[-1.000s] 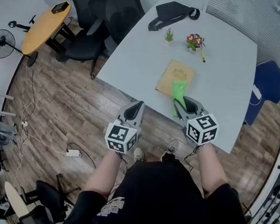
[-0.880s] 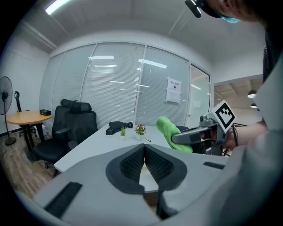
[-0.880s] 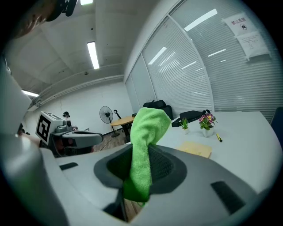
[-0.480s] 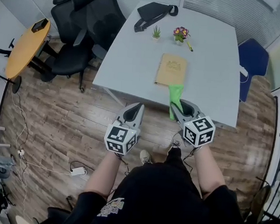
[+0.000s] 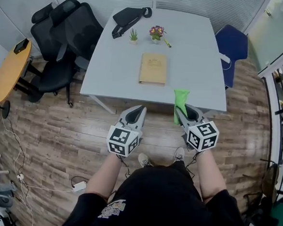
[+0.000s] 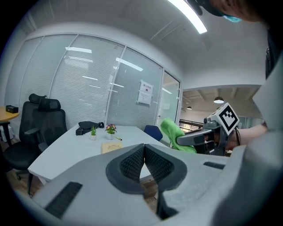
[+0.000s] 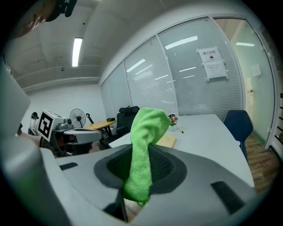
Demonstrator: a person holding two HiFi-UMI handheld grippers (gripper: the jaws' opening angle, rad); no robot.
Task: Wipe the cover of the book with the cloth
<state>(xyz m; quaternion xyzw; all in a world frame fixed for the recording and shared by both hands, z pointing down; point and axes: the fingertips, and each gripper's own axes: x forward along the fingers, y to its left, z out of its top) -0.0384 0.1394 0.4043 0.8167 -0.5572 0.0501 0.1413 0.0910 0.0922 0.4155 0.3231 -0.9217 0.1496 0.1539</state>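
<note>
While the table point(image 5: 199, 51) fills the frame's upper centre, the book point(image 5: 153, 69) lies flat at its middle, above both grippers and apart from them. The right gripper point(image 5: 181, 112) is clamped on the green cloth point(image 5: 180, 99), lower right of the book; the left gripper point(image 5: 140, 108) has its jaws together, empty.

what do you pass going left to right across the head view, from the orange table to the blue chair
orange table → black office chairs → book → green cloth → blue chair
</note>
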